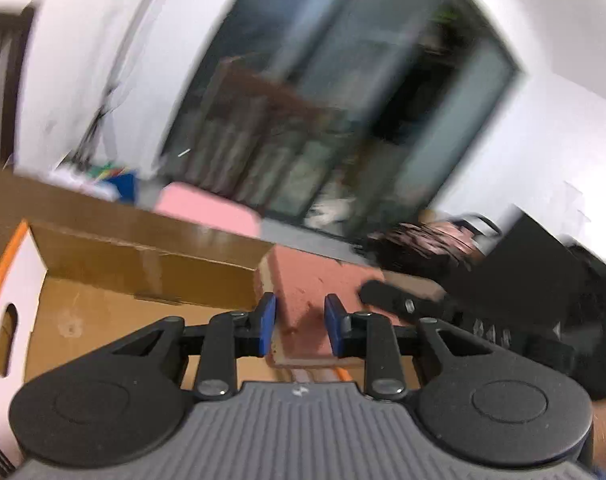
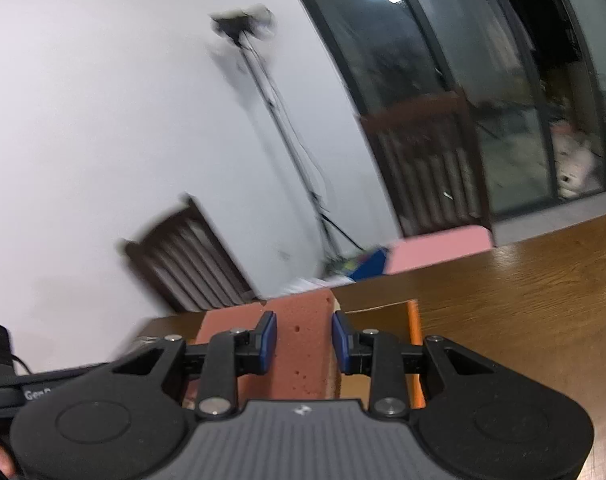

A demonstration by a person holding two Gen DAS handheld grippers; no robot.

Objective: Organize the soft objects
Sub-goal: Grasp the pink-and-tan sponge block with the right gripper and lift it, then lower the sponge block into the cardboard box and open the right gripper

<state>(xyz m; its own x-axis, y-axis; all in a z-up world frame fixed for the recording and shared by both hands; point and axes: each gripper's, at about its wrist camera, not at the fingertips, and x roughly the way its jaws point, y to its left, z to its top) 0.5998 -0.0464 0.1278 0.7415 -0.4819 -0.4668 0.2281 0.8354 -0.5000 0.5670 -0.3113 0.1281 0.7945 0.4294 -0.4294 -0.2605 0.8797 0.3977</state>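
Observation:
Both grippers hold one reddish-brown sponge block. In the left wrist view my left gripper point(image 1: 299, 326) is shut on one end of the sponge point(image 1: 315, 284), above the right end of an open cardboard box point(image 1: 115, 308). The right gripper's black finger point(image 1: 399, 300) shows on the sponge's far side. In the right wrist view my right gripper point(image 2: 304, 340) is shut on the sponge point(image 2: 299, 344), whose pored face runs between the blue pads. The box's orange edge point(image 2: 415, 332) shows just behind it.
The box sits on a wooden table point(image 2: 523, 292). A pink slab point(image 2: 439, 250) lies at the table's far edge. Dark chairs point(image 2: 187, 256), a light stand point(image 2: 279, 120) and glass doors point(image 1: 343, 100) stand behind. A dark patterned bundle point(image 1: 423, 244) lies at the right.

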